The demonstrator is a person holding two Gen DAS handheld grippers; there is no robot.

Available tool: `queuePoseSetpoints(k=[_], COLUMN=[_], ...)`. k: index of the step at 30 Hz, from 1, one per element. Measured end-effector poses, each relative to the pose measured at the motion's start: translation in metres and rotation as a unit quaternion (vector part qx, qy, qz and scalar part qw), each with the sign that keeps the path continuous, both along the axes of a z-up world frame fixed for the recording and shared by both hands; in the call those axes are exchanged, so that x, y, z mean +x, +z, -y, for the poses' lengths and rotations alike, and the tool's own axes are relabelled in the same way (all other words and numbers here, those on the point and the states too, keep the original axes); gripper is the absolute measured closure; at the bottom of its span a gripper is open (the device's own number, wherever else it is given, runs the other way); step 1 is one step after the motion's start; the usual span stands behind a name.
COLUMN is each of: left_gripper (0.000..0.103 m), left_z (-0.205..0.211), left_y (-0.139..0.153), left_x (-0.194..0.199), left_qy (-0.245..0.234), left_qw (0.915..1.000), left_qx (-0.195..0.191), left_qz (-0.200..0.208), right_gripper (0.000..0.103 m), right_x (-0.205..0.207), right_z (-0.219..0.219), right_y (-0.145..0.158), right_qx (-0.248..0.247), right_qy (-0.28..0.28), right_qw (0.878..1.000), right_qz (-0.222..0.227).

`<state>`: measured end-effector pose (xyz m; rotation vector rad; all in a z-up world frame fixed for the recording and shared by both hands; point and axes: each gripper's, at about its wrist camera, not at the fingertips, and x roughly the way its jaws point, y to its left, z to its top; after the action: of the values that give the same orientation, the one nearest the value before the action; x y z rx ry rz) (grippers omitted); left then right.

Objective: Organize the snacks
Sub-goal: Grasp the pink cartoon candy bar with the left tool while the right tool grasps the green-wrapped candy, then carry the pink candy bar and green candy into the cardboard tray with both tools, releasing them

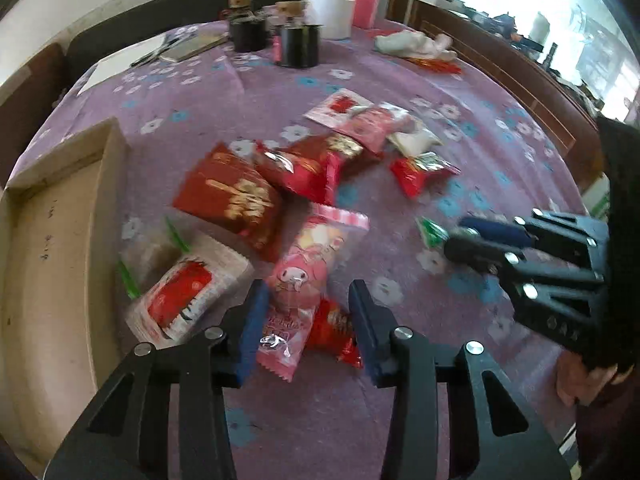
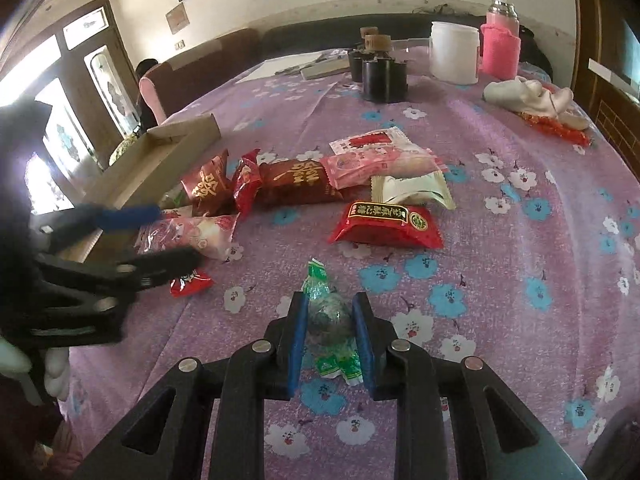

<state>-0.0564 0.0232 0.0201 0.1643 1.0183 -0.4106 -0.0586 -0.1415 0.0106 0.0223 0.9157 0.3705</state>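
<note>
Gold characters, unreadable, on dark red snack packet (image 2: 298,182) beside cardboard box (image 2: 160,160)

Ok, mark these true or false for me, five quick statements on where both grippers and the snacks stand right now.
1. The right gripper has its fingers on either side of a green-wrapped candy. True.
2. The left gripper is closed on a red box. False: it is open around the pink cartoon snack bag, not yet clamped.
3. The cardboard box already holds several snacks. False: the part of its inside that shows is bare.
4. The snacks lie on a purple flowered tablecloth. True.
5. The white tub sits among the snack pile. False: it stands at the far end, beside the pink-sleeved bottle.
</note>
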Motion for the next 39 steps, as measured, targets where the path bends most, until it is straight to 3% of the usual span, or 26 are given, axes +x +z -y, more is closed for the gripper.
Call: queuePoseSetpoints(k=[3,8,12,15,18,22,25,33,35,39], left_gripper=[0.066,0.066,0.066,0.066,0.066,0.075,0.080,0.085,0.091,0.091], left_z=[0.005,0.012,0.022,0.031,0.030,0.023,0.021,-0.016,-0.031,-0.063], left_y=[0.008,0.022,0.015,0.002,-0.006,-0.008,-0.004,0.040,0.053,0.072], left_x=[-0.017,-0.028,-0.018,-0.012,-0.011,-0.008,-0.010,-0.034,-0.041,-0.048], left_qy=[-0.034,-0.034,-0.034,-0.038,-0.051,-0.050,-0.034,-0.006,0.000,0.015], left_qw=[0.9986,0.9986,0.9989,0.9970,0.9958,0.9979,0.9985,0.9956,0.9935,0.9893], left_qx=[-0.038,-0.036,-0.004,0.044,0.058,0.026,0.011,-0.069,-0.090,-0.123], left_qz=[-0.018,0.018,0.031,0.051,0.050,0.032,0.041,0.063,0.069,0.078], right_gripper=[0.078,0.077,0.076,0.069,0.066,0.065,0.080,0.081,0.081,0.081], right_x=[0.000,0.001,0.000,-0.001,-0.003,-0.003,-0.004,-0.013,-0.017,-0.031], right_z=[0.005,0.012,0.011,0.008,0.003,0.001,0.000,0.000,0.002,-0.003], right_y=[0.000,0.000,0.000,0.000,-0.001,-0.001,-0.001,0.007,0.014,0.040], right_qx=[0.009,0.016,0.012,0.009,0.000,-0.005,-0.007,0.000,0.014,0.033], right_qy=[-0.008,-0.021,-0.018,-0.011,-0.006,-0.004,0.000,-0.002,-0.004,0.002], right_qw=[1.000,1.000,1.000,1.000,1.000,1.000,1.000,0.999,0.999,0.998], right_qz=[-0.003,-0.007,-0.006,-0.005,-0.001,0.002,0.004,0.032,0.034,0.048])
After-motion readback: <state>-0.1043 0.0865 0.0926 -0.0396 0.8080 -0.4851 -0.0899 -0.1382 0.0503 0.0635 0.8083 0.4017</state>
